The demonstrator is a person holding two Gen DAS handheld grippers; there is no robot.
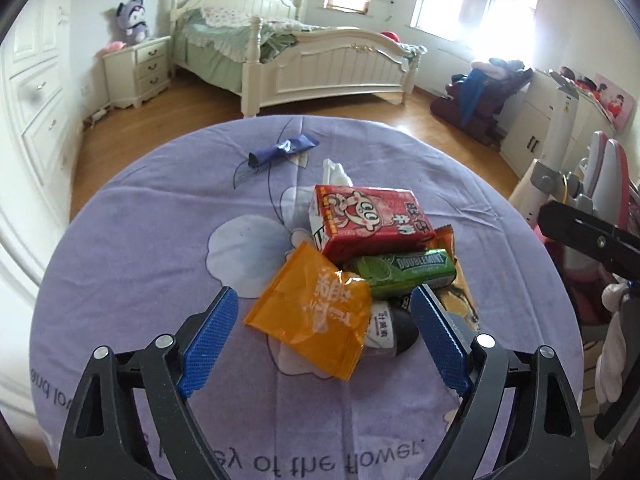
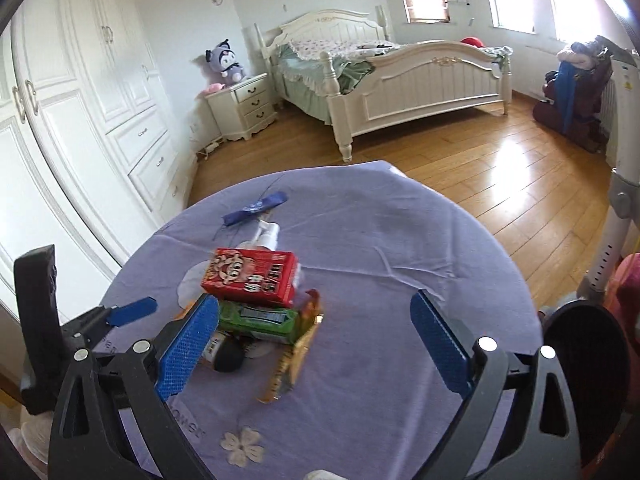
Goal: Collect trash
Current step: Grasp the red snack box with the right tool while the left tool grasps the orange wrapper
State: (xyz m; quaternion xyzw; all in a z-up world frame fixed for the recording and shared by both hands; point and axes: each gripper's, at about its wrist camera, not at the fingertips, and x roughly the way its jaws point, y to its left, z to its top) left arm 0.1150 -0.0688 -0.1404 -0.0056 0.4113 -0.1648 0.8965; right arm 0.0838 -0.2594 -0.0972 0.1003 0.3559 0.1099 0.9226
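A pile of trash lies on the round table under a purple cloth (image 1: 140, 240). It holds a red milk carton (image 1: 372, 220), a green Doublemint gum pack (image 1: 404, 270), an orange wrapper (image 1: 316, 312), a small dark bottle (image 1: 390, 332) and a white spray bottle (image 1: 336, 170). A blue wrapper (image 1: 284, 150) lies apart at the far side. My left gripper (image 1: 324, 300) is open, its fingers either side of the orange wrapper, not touching. My right gripper (image 2: 316, 312) is open and empty, its left finger (image 2: 188, 344) in front of the pile's gum pack (image 2: 260, 320) and carton (image 2: 252, 278).
A bed (image 2: 396, 68), a nightstand (image 2: 244, 106) and white wardrobes (image 2: 80, 120) stand beyond the table on a wooden floor. A white stand (image 2: 616, 216) and pink items stand to the right of the table. The left gripper (image 2: 132, 312) shows at the right view's left edge.
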